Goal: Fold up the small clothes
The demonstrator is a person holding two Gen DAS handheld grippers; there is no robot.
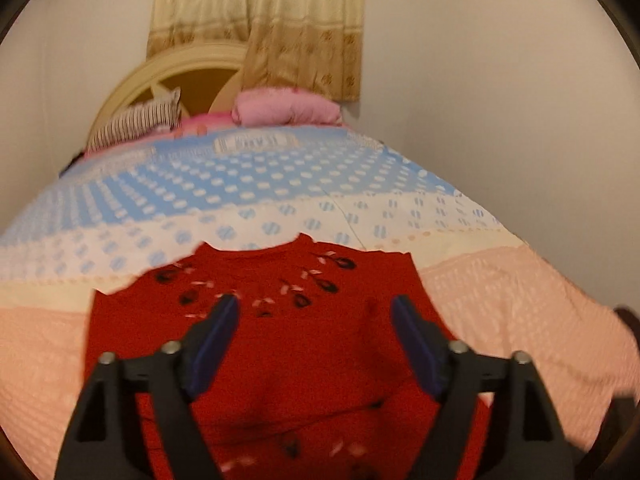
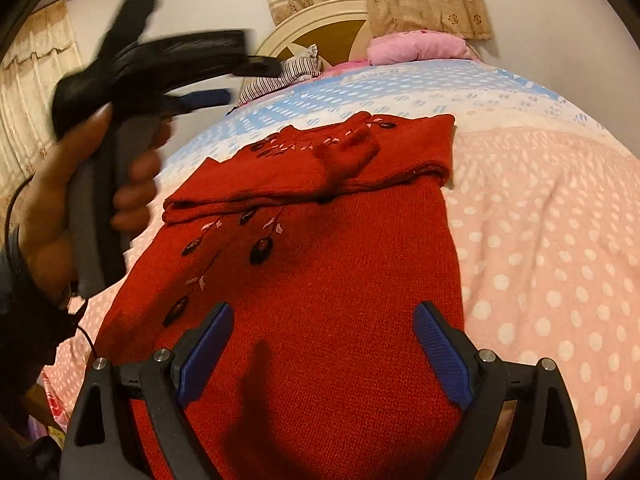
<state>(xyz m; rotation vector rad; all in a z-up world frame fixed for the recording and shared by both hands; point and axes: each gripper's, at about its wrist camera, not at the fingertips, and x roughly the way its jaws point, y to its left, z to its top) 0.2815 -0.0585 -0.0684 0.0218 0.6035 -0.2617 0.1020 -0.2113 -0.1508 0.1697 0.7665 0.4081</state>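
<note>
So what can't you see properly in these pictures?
- Red sweater: its near end is cut off by the bottom edge and the grippers, both views.
- Left gripper: motion-blurred in the right wrist view.
- Headboard: partly hidden by pillows and curtain.

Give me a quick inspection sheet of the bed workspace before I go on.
Surface: dotted bedspread, pink near, blue beyond.
Job's things: red knitted sweater with embroidered flowers, far part folded over.
Clutter: pink pillow, striped cloth by headboard.
Grippers: left hand-held gripper open, empty; right hand-held gripper open, empty, both over sweater.
Cables: thin black cable under left hand.
Surroundings: beige patterned curtain, pale wall.
</note>
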